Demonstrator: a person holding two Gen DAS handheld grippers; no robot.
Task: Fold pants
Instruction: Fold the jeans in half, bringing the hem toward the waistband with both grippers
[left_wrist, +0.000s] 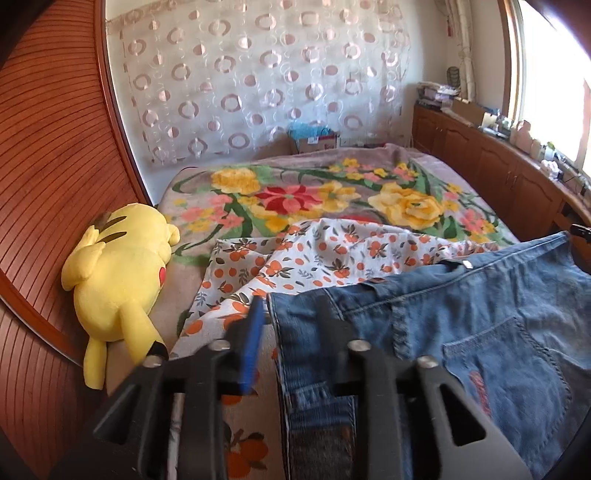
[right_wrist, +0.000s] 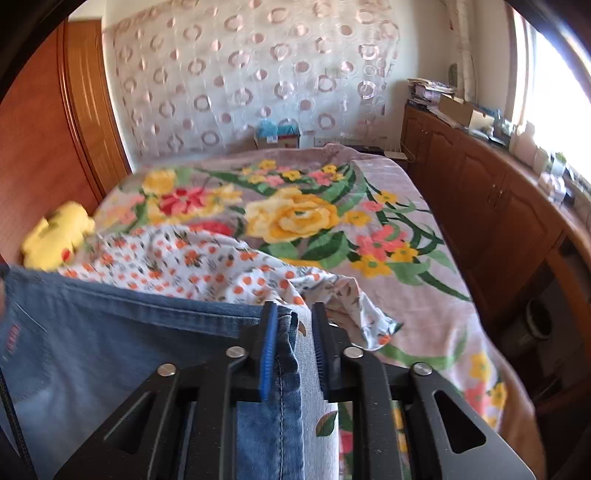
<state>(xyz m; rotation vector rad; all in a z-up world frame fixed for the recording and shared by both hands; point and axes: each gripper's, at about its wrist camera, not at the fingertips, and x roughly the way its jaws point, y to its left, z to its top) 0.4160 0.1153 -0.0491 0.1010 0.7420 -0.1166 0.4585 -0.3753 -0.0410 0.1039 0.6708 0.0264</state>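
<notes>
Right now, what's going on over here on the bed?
A person is folding a pair of blue jeans on a bed covered by a floral blanket, holding tongs in each hand. The left tongs and right tongs each straddle an edge of the denim, but their jaws stand apart, so neither is clamping it. The jeans lie partly over an orange-print cloth. A yellow plush toy rests by the wooden headboard.

No readable text from my end. Red embroidery on the jeans (left_wrist: 480, 332) back pocket (left_wrist: 509, 373) looks like lettering — too blurred to read. Label on the cardboard box (left_wrist: 317, 142) by the curtain — too small.
</notes>
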